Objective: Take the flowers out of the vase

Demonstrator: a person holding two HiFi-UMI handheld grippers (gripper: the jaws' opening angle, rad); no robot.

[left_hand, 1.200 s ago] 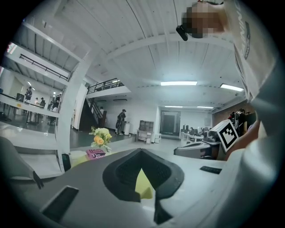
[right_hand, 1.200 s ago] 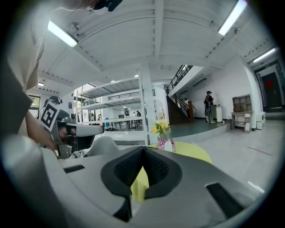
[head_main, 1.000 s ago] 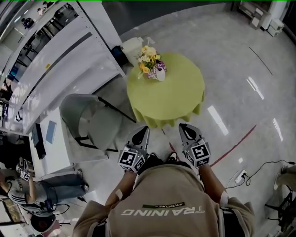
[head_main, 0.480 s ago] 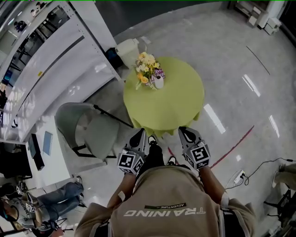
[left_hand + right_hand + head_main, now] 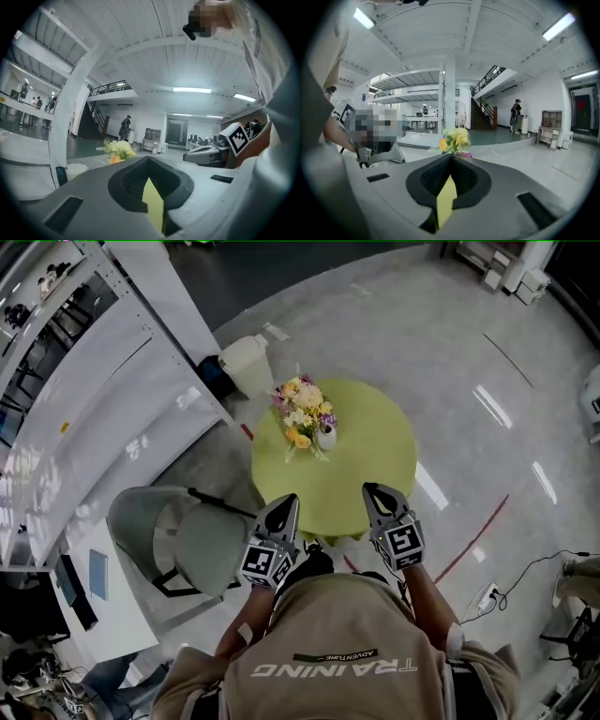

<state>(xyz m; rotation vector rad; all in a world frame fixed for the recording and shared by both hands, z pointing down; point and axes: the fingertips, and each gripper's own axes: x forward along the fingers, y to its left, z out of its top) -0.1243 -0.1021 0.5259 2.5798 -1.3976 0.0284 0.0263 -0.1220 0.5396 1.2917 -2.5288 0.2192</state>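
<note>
The flowers (image 5: 302, 412) are a loose mixed bunch: mostly pale yellow and cream heads, an orange bloom low on the left, touches of purple at the edges, and green leaves trailing downward. Their stems are in the vase (image 5: 325, 437), a small white rounded pot standing upright. In the head view the bunch spreads up and to the left of its mouth. The vase sits on the round yellow-green bench (image 5: 375, 486), on the far left part of the top, near the edge away from the person. In both gripper views the bunch shows only as a small yellow and orange cluster well ahead, and the vase itself is hidden.
</note>
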